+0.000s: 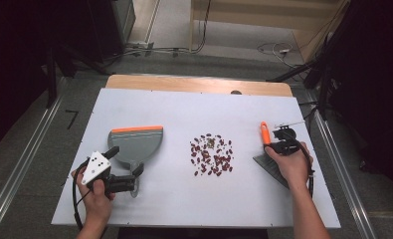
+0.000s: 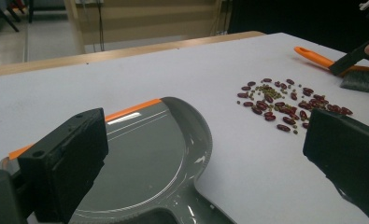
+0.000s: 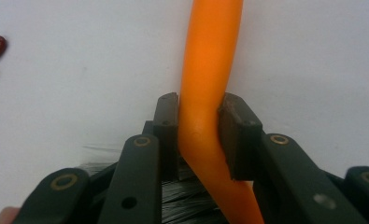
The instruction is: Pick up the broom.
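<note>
Brush handle clamped between right hand-held gripper jaws, bristles below.

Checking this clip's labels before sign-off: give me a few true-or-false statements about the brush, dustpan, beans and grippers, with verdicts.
1. The right gripper is shut on the brush by its orange handle. True.
2. The left gripper is clamped on the dustpan. False: its jaws stand open on either side of the pan's handle end, with no pad pressing on it.
3. The beans lie in a loose pile on the white table between dustpan and brush. True.
4. Some beans are already inside the dustpan. False: the pan's grey tray is bare.
5. The dustpan's orange lip is at its far edge. True.
</note>
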